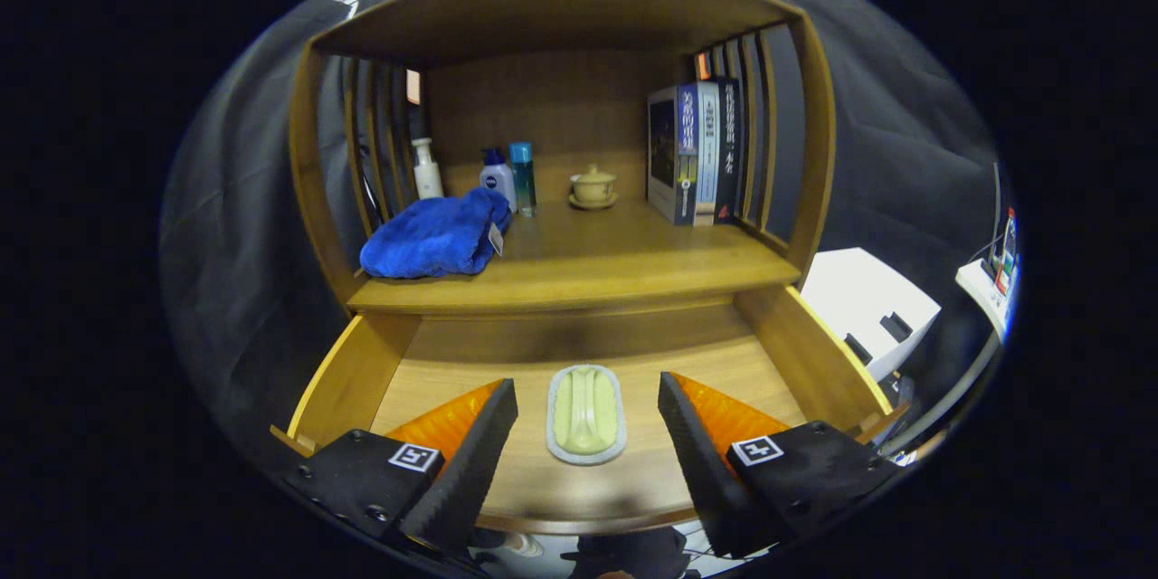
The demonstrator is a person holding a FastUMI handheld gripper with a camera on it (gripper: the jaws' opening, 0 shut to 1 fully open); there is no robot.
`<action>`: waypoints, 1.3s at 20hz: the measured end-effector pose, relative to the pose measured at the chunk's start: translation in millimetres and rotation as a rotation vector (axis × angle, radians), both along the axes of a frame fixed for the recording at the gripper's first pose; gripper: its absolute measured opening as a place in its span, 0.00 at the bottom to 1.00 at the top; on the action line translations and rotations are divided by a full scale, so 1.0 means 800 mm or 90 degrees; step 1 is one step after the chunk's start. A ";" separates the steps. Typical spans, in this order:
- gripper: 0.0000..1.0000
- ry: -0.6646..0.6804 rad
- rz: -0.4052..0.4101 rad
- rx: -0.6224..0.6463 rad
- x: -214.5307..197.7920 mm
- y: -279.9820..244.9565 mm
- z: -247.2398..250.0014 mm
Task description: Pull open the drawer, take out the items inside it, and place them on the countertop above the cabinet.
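Observation:
The wooden drawer is pulled out below the countertop of the cabinet. On the drawer's floor lies a pale green oblong item in a grey tray. My gripper hangs over the drawer, open, with one finger on each side of that item and a gap between each pad and it. A blue towel rests on the left of the countertop.
At the back of the countertop stand a white pump bottle, two small bottles and a lidded teacup on a saucer. Upright books stand on the right. A white box sits right of the cabinet.

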State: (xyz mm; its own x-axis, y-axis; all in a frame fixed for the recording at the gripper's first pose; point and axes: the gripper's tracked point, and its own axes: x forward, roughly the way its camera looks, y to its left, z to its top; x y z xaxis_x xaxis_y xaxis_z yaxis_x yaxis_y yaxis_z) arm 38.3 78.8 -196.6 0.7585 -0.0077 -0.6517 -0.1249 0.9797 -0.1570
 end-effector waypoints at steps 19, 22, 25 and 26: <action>0.52 0.248 -0.035 -0.053 0.045 -0.021 -0.128; 0.45 0.259 -0.037 -0.055 0.040 -0.023 -0.131; 0.27 0.259 -0.048 -0.044 0.040 -0.021 -0.133; 0.27 0.259 -0.049 -0.046 0.040 -0.023 -0.131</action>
